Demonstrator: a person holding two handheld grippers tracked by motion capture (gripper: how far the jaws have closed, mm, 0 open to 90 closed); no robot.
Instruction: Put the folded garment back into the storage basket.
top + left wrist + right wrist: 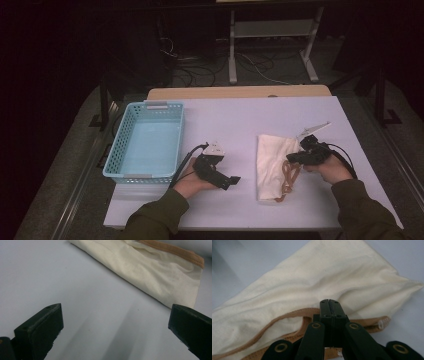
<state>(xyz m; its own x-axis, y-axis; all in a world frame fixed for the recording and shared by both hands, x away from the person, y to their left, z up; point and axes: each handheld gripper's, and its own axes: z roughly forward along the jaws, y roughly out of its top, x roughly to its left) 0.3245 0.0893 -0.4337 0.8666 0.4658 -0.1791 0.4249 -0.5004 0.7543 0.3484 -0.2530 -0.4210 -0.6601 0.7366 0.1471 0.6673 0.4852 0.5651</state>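
The cloth bag [272,162] lies flat on the desk [240,120], right of the middle. It looks light, soft and limp, so it will likely sag and fold when lifted. The right hand-held gripper [329,305] is clenched on its brown hem [294,315], a firm place to hold. The left hand-held gripper [116,327] is released.

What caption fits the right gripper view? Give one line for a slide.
Right gripper, fingers shut, at the tan-trimmed edge of a cream cloth bag lying on a pale table.
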